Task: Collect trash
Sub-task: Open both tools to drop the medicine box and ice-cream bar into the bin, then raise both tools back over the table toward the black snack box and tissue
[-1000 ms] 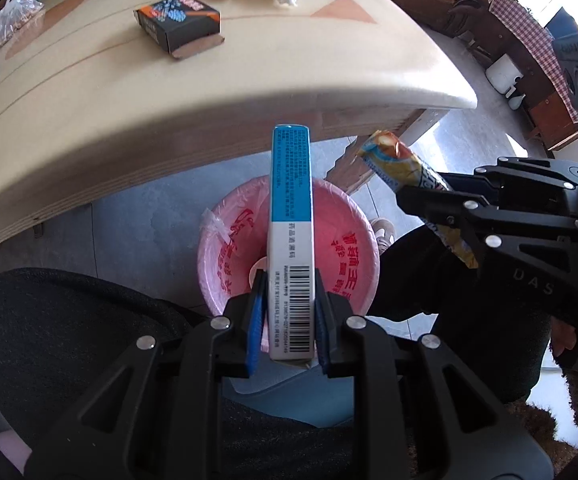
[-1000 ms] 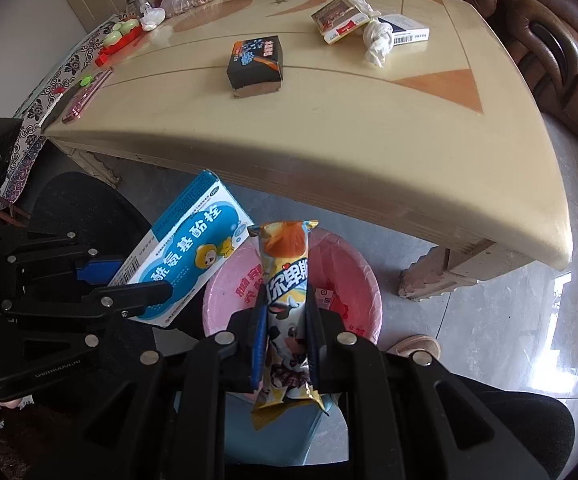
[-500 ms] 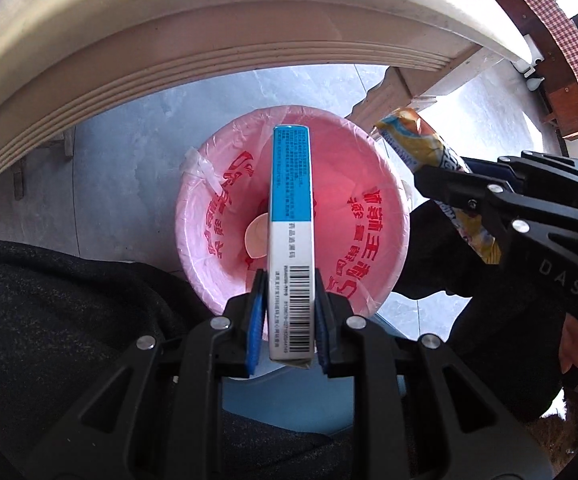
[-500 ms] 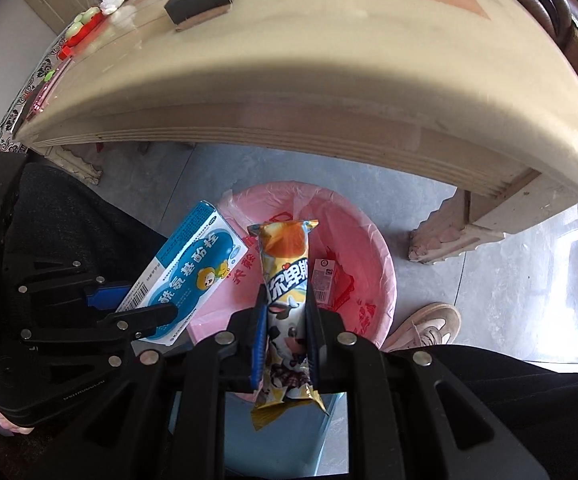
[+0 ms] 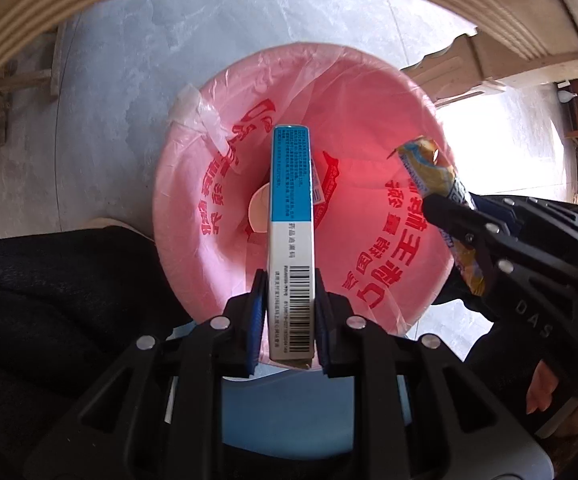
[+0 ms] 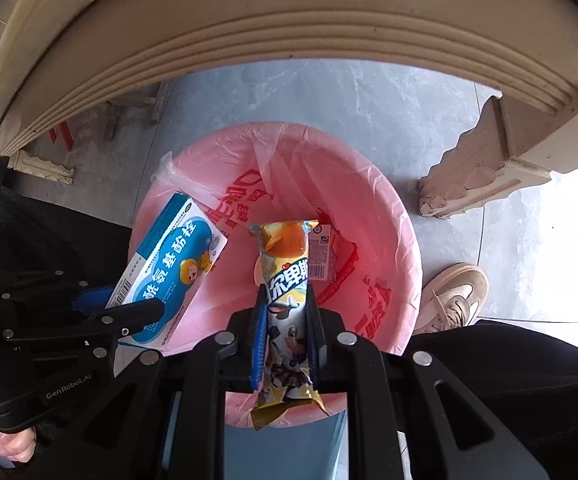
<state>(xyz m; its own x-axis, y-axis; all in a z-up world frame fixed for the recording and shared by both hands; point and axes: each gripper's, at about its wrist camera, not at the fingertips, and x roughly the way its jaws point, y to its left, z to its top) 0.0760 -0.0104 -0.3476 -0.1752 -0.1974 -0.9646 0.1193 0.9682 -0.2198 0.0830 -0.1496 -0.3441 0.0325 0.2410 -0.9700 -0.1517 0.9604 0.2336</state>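
Over the last second we have swung both hand-held grippers down from counter level, so the pink-lined trash bin now fills both views and both pieces look ready to drop. Our left hand-held gripper clenches the blue-and-white medicine box over the bin's mouth, while our right hand-held gripper grips the ice-cream wrapper, also above the opening.

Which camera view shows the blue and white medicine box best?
The right wrist view: the medicine box shows its broad printed face with the bear picture, held by the left gripper. The left wrist view shows only its narrow barcode edge between the fingers.
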